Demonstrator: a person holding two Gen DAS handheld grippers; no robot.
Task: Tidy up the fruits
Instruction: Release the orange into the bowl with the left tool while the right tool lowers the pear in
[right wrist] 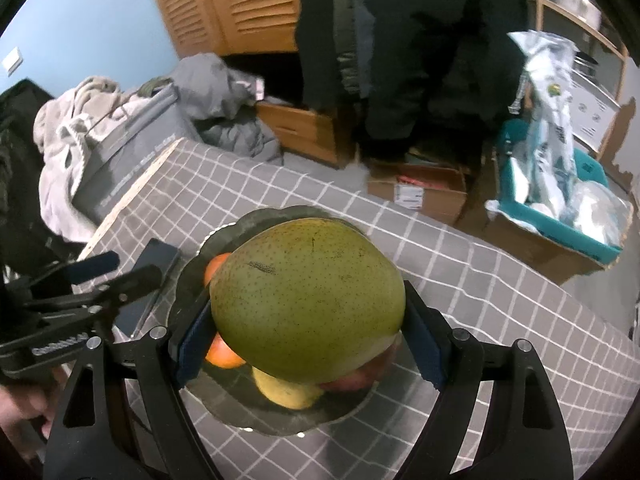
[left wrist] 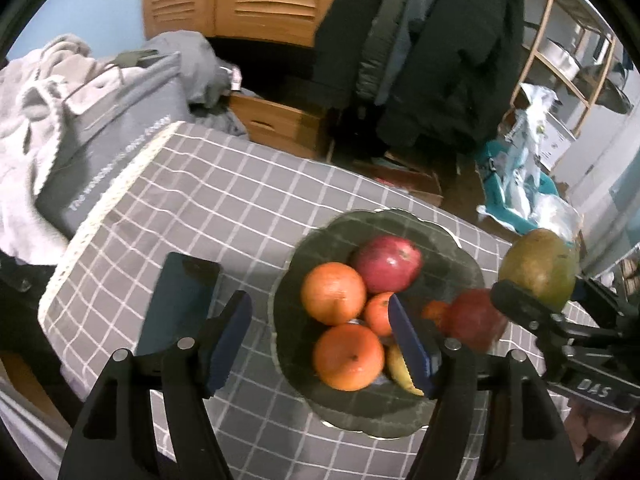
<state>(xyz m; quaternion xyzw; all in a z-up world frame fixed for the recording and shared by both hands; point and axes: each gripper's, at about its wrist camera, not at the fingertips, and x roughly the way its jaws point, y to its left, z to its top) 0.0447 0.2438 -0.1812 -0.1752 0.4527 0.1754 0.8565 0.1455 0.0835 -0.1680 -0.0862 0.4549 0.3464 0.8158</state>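
Observation:
A dark green scalloped bowl (left wrist: 400,220) on the grey checked tablecloth holds a red apple (left wrist: 388,262), two oranges (left wrist: 334,292), a small tangerine (left wrist: 378,312) and a yellow fruit (left wrist: 400,368). Another red fruit (left wrist: 476,320) shows blurred at the bowl's right side. My left gripper (left wrist: 320,344) hovers open over the bowl's left half, its pads touching nothing. My right gripper (right wrist: 308,320) is shut on a large green mango (right wrist: 308,296), held over the bowl (right wrist: 240,412). In the left wrist view the mango (left wrist: 540,268) hangs at the bowl's right edge.
A dark phone (left wrist: 176,304) lies flat on the cloth just left of the bowl. The lace-trimmed table edge (left wrist: 104,200) runs along the left, with piled clothes (left wrist: 60,92) beyond. Cardboard boxes (right wrist: 420,188) and a teal bin (right wrist: 560,220) stand on the floor behind the table.

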